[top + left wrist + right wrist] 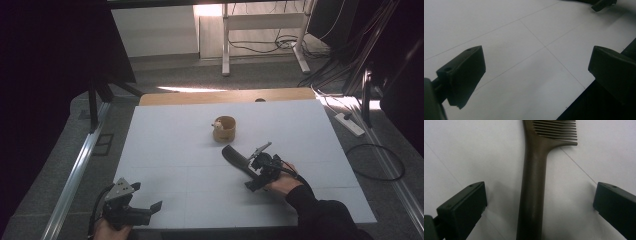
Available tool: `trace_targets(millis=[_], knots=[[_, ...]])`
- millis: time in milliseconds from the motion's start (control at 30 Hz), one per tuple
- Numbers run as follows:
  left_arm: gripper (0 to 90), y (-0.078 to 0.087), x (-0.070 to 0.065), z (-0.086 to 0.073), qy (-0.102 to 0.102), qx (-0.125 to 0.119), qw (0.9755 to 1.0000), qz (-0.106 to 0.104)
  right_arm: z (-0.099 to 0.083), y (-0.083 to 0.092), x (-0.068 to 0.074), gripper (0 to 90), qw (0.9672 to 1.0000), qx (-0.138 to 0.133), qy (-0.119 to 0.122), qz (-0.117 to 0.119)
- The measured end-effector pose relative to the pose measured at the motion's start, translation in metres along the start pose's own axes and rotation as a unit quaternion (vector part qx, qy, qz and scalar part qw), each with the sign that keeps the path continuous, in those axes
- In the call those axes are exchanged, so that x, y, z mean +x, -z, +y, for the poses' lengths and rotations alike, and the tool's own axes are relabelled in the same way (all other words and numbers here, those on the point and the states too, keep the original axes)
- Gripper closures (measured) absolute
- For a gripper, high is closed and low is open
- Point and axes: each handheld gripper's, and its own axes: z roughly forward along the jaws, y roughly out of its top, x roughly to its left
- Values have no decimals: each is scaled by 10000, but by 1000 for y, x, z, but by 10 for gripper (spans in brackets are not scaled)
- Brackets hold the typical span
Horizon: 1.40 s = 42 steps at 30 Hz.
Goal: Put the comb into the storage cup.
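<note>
Comb (534,182) flat on bench (170,150), handle between wide-open jaws of right tool (260,167), untouched. Pre-grasp, seemingly; next: lower, close on handle. Cup (224,129) just beyond. Left tool (142,210) open, empty, near edge.

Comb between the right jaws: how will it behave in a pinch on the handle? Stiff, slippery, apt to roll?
The comb looks like one moulded piece with a thick handle, so probably stiff. Its smooth, rounded handle may slip or twist between the right gripper jaws. It lies flat on the table, so it is unlikely to roll.
</note>
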Motion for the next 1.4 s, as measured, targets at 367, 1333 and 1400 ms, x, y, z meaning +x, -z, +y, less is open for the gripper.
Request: trace_targets(millis=[367,1333,1400], knots=[[21,-1,0,0,-13,8,10000,7,0,-1,2,0,9999,52,70,-94],[24,-1,0,1,-15,31,10000,20,8,12,2,727,9999,71,69,53],[24,-1,0,1,-10,34,10000,26,8,13,2,728,9999,62,117,46]])
